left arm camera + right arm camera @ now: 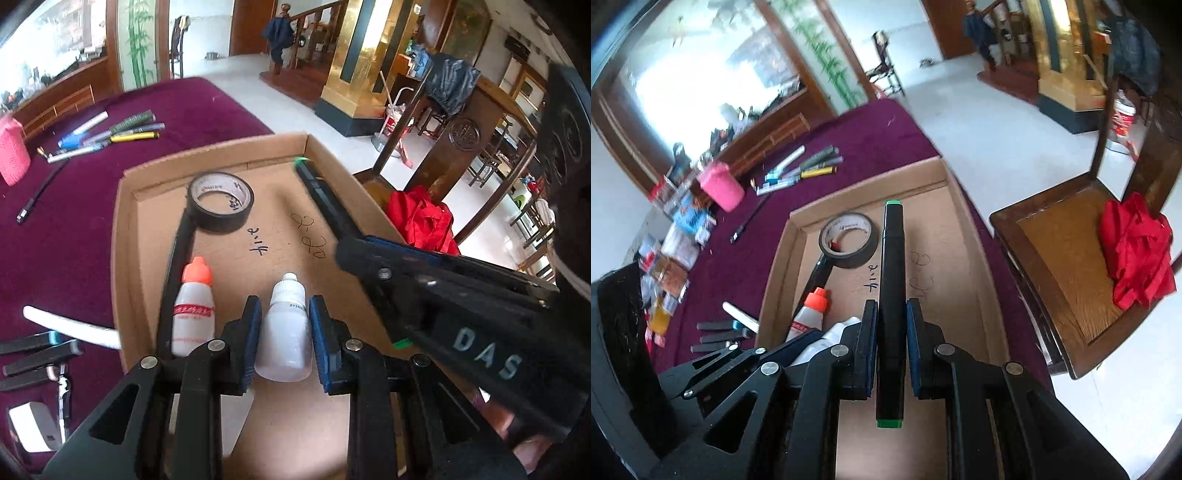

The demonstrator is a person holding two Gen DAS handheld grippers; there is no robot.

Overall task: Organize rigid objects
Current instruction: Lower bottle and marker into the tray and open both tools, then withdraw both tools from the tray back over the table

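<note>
Left wrist: box w/ tape, bottle

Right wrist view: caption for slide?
Right gripper holds black marker above cardboard tray containing tape roll.

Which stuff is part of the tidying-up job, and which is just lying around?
Part of the job:
- white dropper bottle in the left tongs
- black marker in the right tongs
- cardboard tray
- black tape roll
- orange-capped bottle
- pens on the cloth

Just lying about:
- red cloth on the chair
- pink pouch
</note>
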